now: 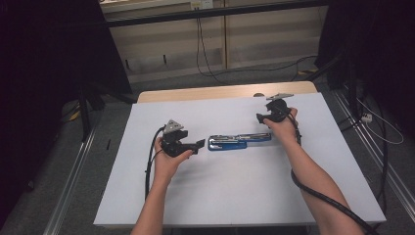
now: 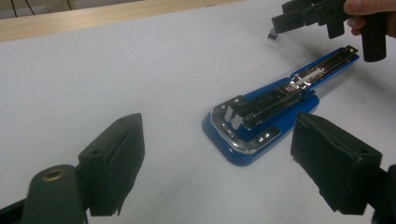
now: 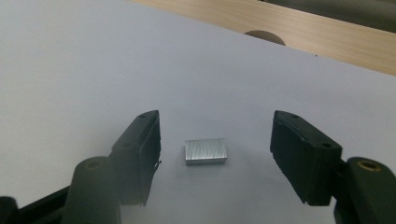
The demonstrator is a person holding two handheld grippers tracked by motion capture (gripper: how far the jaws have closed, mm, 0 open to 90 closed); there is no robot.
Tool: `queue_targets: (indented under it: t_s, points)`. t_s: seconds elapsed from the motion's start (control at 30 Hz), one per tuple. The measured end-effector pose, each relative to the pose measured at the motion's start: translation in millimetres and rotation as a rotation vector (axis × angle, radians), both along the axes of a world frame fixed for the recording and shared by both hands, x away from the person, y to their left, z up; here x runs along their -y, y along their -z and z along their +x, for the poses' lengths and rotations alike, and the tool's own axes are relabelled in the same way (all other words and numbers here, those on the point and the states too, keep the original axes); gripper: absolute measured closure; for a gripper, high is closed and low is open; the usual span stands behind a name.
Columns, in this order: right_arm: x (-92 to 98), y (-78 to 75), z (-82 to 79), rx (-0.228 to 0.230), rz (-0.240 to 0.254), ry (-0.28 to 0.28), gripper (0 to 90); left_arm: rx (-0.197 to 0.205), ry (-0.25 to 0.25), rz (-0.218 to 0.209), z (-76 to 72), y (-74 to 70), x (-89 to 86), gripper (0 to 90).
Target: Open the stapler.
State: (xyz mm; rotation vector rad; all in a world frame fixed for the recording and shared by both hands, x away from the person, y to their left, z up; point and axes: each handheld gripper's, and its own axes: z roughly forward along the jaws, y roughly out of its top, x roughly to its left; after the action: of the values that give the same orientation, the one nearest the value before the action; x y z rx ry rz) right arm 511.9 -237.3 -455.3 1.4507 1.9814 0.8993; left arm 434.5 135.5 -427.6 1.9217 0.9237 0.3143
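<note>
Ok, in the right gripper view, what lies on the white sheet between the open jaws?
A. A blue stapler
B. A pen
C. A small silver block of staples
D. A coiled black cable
C. A small silver block of staples lies flat on the white sheet between the jaws of the right gripper, which stand apart on either side without touching it.

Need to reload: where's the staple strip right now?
In the right gripper view, the staple strip lies flat on the white table, between the right gripper's open jaws, untouched.
</note>
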Motion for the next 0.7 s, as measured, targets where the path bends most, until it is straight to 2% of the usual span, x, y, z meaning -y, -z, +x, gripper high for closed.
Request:
queue_targets:
  t_s: [0.07,0.13,0.23,0.43,0.47,0.6,0.7]
  points:
    - [-0.5,0.2,0.9,0.003,0.001,-0.016,40.7,0.0,-0.001,0.004,0.2,0.1,0.1,17.8]
    - [-2.0,0.0,1.3,0.001,-0.011,-0.023,43.3,0.001,0.0,0.005,0.8,0.4,-0.3,17.8]
    - [-3.9,-1.1,1.7,-0.001,-0.019,-0.041,56.9,0.002,-0.002,0.005,1.1,0.6,-0.8,17.8]
    - [-9.3,-2.7,4.4,0.0,-0.049,-0.081,71.2,-0.001,0.001,-0.001,1.0,0.9,0.0,17.8]
    - [-10.0,-2.8,5.2,0.004,-0.048,-0.096,77.1,-0.001,0.001,0.0,1.0,1.1,0.3,17.8]
    - [-15.6,-1.5,8.3,-0.01,-0.072,-0.134,88.8,-0.003,0.004,0.005,1.7,1.7,0.0,17.8]
    - [-20.0,1.9,10.0,-0.026,-0.088,-0.161,90.0,-0.001,0.002,-0.001,1.8,1.1,-0.8,17.8]
